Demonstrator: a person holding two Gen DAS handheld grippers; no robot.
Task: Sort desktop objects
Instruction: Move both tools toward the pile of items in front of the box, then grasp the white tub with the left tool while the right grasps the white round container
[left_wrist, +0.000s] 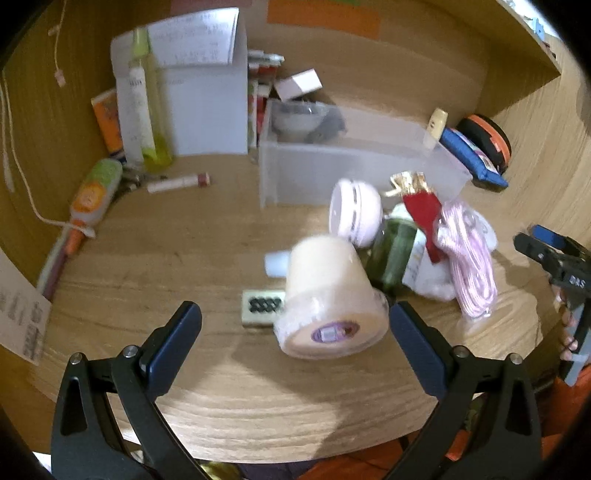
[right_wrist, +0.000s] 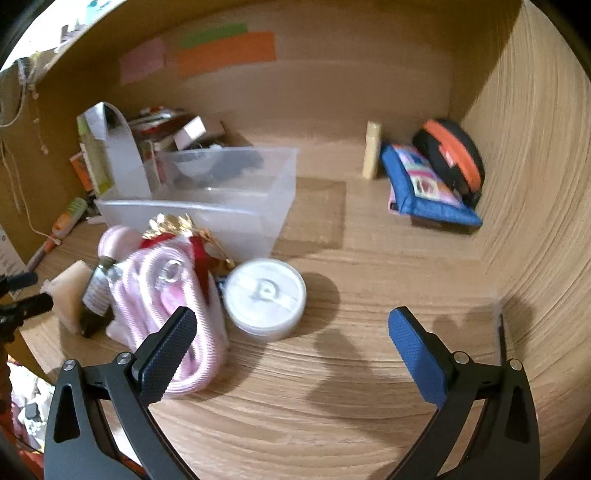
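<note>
My left gripper (left_wrist: 295, 328) is open, its jaws wide on either side of a cream roll wrapped in plastic (left_wrist: 330, 295) lying on the wooden desk (left_wrist: 177, 243). Behind the roll sit a dark green bottle (left_wrist: 395, 254), a pink round case (left_wrist: 354, 212), a coil of pink cord (left_wrist: 472, 262) and a red-and-gold ornament (left_wrist: 421, 206). A small cream tile with a dark pattern (left_wrist: 262, 307) lies left of the roll. My right gripper (right_wrist: 291, 343) is open over bare desk, right of the pink cord (right_wrist: 173, 295) and near a round clear disc case (right_wrist: 266, 295).
A clear plastic bin (left_wrist: 351, 166) stands at the back centre, holding a bowl. White file box (left_wrist: 207, 107) with tubes stands back left. A blue pouch (right_wrist: 424, 188) and black-orange case (right_wrist: 454, 158) lean in the right corner. A lip balm tube (left_wrist: 179, 182) and orange pen lie at left.
</note>
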